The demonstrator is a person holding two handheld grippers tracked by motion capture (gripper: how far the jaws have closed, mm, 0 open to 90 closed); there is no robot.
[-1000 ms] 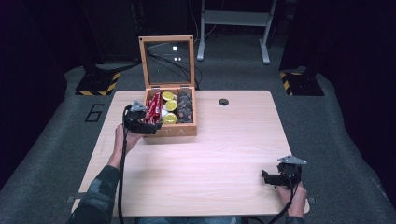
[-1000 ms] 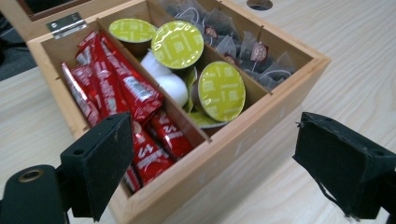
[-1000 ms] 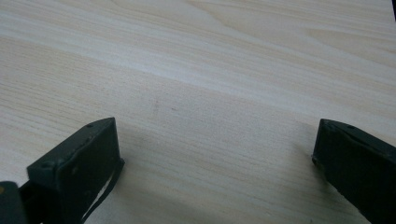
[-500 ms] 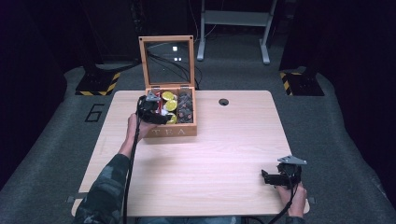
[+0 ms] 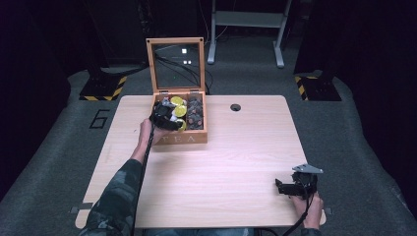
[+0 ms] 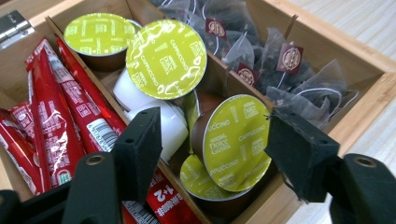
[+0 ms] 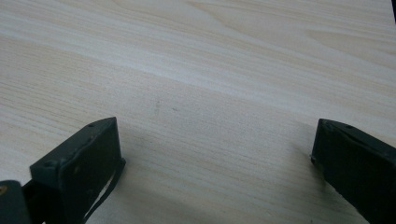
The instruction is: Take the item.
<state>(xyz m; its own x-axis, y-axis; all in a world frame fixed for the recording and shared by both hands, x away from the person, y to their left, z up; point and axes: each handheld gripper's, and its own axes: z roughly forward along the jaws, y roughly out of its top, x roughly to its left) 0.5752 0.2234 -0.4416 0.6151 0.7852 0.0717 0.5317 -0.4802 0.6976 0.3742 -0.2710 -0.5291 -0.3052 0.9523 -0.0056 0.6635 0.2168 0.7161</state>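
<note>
Left hand-held gripper [image 6: 212, 154], jaws just closing, straddles an ungrasped green-lidded capsule [image 6: 236, 140] in the tea box [image 5: 196, 137]; right hand-held gripper [image 7: 212, 163] released.

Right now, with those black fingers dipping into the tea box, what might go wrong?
The left gripper has just been closing its fingers around a tilted green-lidded capsule, not yet pressing it. Leaning on a capsule below, it might slip or tip out of the pinch. The right-hand finger sits close to the tea bags and could snag a string or tag. A hard squeeze might dent the foil lid.
</note>
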